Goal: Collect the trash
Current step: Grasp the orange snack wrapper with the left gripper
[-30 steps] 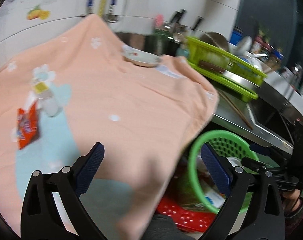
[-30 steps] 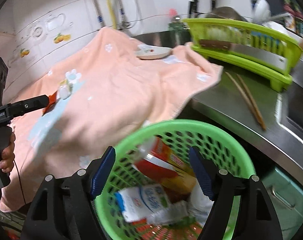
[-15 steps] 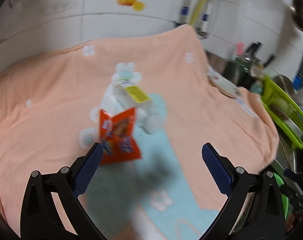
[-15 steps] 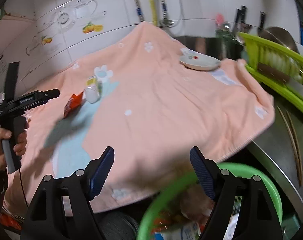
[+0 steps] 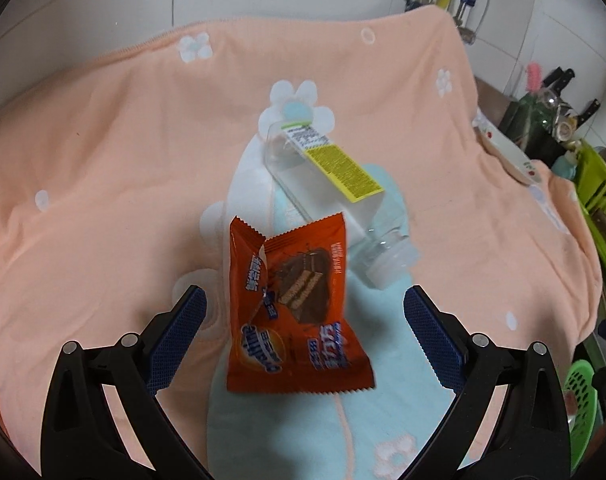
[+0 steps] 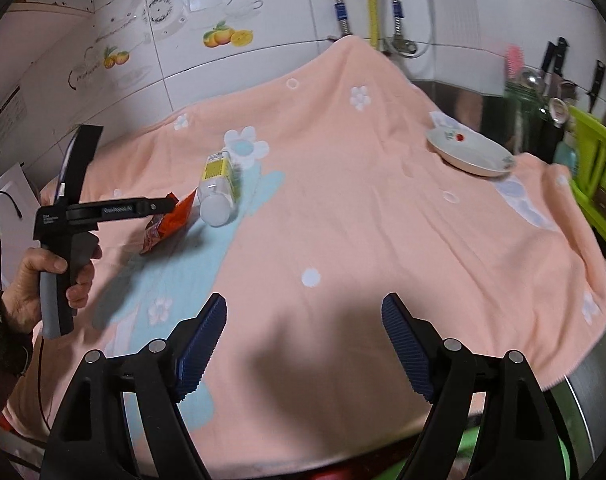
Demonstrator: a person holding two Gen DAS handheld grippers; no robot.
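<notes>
A tiled kitchen wall is seen behind a counter covered by a peach towel (image 5: 103,168) with a flower print. In the left wrist view, the left gripper (image 5: 303,312) is held wide apart over an orange snack wrapper (image 5: 295,312), which lies on the towel between the fingers without being touched; a clear plastic bottle (image 5: 331,184) lies just behind it. In the right wrist view, the right gripper (image 6: 303,332) is spread wide and empty above bare towel. A white dish (image 6: 469,152) rests near the towel's far right edge.
</notes>
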